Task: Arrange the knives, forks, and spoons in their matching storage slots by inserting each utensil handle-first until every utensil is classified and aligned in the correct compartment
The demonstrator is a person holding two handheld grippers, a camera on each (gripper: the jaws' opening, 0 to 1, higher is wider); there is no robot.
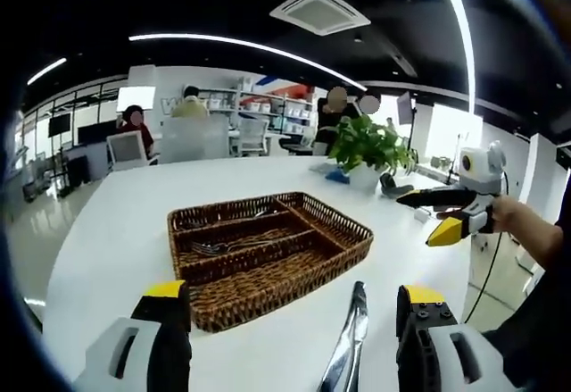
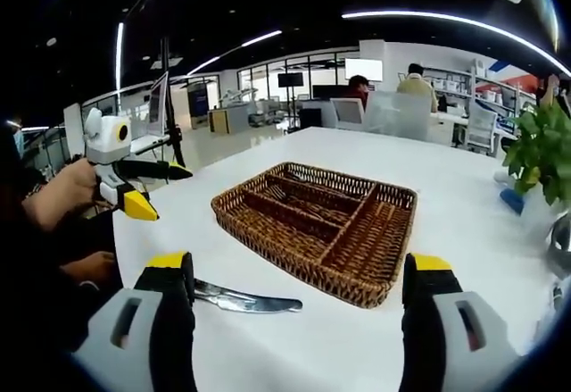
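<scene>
Bright office, white worktop (image 1: 116, 240) with wicker tray (image 1: 268, 254) holding forks (image 1: 227, 246); left gripper (image 1: 294, 307) and right gripper (image 2: 299, 276) both empty, jaws apart, knife (image 1: 348, 343) lying lengthwise between left jaws, nearer left.

Bare counter (image 2: 464, 231) lies open all around the wicker tray (image 2: 321, 227). A knife (image 2: 241, 300) lies on the near side beside the tray's edge. The potted plant (image 1: 368, 149) stands well beyond the tray's far side.
</scene>
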